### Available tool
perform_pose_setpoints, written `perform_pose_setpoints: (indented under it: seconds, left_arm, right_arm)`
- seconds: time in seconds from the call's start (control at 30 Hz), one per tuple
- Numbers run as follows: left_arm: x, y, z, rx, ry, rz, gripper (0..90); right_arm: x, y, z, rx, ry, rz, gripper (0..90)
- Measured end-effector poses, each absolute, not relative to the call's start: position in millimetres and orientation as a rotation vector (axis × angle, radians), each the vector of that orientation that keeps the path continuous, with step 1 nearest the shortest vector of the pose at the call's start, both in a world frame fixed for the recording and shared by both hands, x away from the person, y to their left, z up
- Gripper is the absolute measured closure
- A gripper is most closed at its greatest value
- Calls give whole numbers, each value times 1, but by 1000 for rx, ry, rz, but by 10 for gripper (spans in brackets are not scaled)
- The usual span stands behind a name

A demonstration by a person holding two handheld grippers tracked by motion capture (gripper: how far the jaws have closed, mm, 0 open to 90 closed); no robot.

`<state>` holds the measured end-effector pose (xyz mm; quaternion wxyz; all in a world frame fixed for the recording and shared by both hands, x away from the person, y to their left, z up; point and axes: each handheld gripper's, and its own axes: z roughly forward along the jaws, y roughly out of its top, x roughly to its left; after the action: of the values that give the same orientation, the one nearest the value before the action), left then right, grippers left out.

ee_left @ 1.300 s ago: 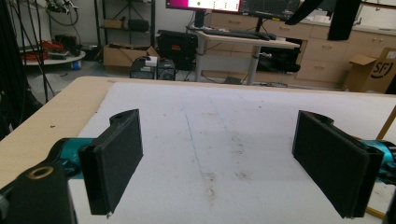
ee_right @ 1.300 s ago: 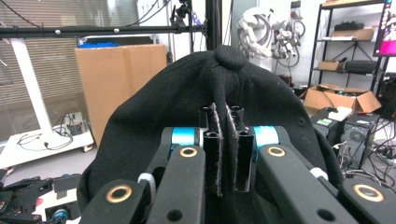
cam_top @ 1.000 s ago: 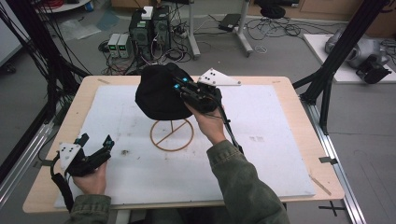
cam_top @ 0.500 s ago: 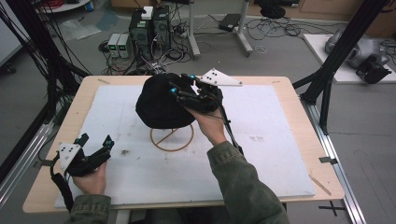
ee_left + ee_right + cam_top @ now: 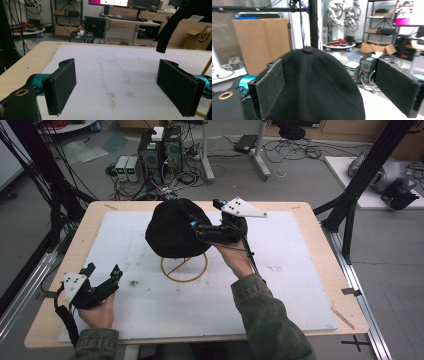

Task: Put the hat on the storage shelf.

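Note:
A black cap (image 5: 172,227) sits on a wooden stand with a ring base (image 5: 183,268) at the middle of the table. My right gripper (image 5: 208,213) hovers at the cap's right side, open, with its jaws spread beside the crown. In the right gripper view the cap (image 5: 319,82) bulges up between the two pads (image 5: 268,87), and I cannot tell whether they touch it. My left gripper (image 5: 104,269) rests low at the front left, open and holding nothing. In the left gripper view its jaws (image 5: 117,87) frame bare mat, and the cap's brim (image 5: 172,27) hangs at the upper right.
A white mat (image 5: 300,270) covers most of the wooden table (image 5: 310,215). Black frame posts (image 5: 360,190) rise at both sides. Computers and cables (image 5: 160,150) lie on the floor behind the table's far edge.
The right gripper's jaws have spread wider beside the cap and the hand has shifted slightly right. The cap sits a little lower on the stand. The left gripper has not moved.

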<state>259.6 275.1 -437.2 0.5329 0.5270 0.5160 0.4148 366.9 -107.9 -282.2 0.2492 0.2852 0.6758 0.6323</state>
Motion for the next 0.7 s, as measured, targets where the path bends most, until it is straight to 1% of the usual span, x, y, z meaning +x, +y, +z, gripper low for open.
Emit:
perform_pose_setpoints:
  seconds: [0.7]
  left_arm:
    - [260,272,-437,1266,1227,987,165]
  right_arm:
    - [346,-175,-306,864,1698,1629,93]
